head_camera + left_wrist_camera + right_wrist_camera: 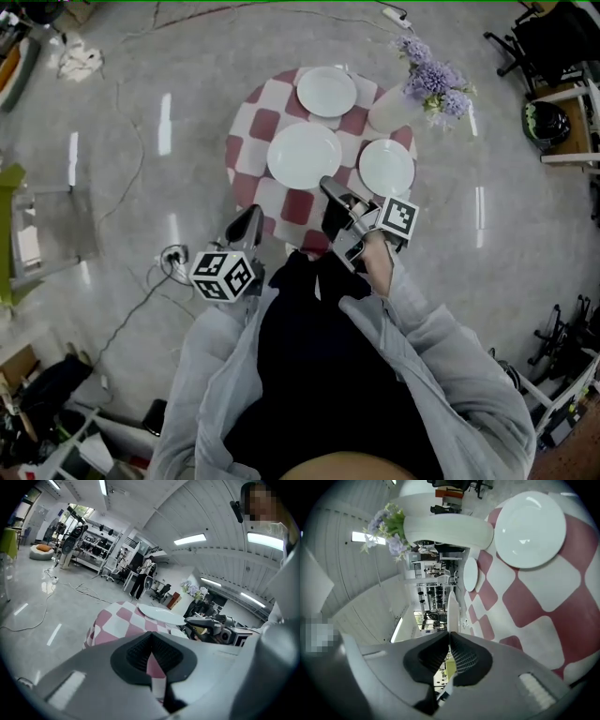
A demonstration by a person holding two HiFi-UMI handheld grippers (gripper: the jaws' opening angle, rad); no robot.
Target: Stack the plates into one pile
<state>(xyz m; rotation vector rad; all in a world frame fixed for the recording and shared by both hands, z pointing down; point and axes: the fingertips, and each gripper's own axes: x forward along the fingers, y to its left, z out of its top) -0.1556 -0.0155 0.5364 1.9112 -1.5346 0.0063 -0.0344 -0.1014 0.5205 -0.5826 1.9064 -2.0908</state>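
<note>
On table [249, 131]: round top, red-and-white check cloth, 3 white plates, none stacked, all apart.
Centre plate [304, 156]: mid-table, toward the person's side. Near rim sits in R gripper. In L gripper view it hangs tilted above the cloth, not flat on it.
Far plate [326, 91]: flat on cloth by table's far edge, nothing touching it.
Side plate [386, 168]: flat on cloth on the person's right, near R gripper's marker cube [398, 217], not touched.
R gripper [328, 187]: jaws pinched on centre plate's rim. In R gripper view the plate shows edge-on, a thin white line running out from the tips. Gripper is rolled on its side, so table fills that view's right half.
L gripper [253, 212]: jaws pressed together, tips touching, nothing btwn them. Hangs off table's near-left edge, over floor, aimed at the cloth. Marker cube [225, 275] sits behind it.
Vase [389, 108]: white, w/ purple flowers [433, 82], at table's far-right edge, btwn far plate & side plate.
Sleeves [441, 375]: grey, one per arm, running down to each gripper.
Floor [141, 112]: grey, glossy, w/ cables [131, 314] trailing left of the person.
</note>
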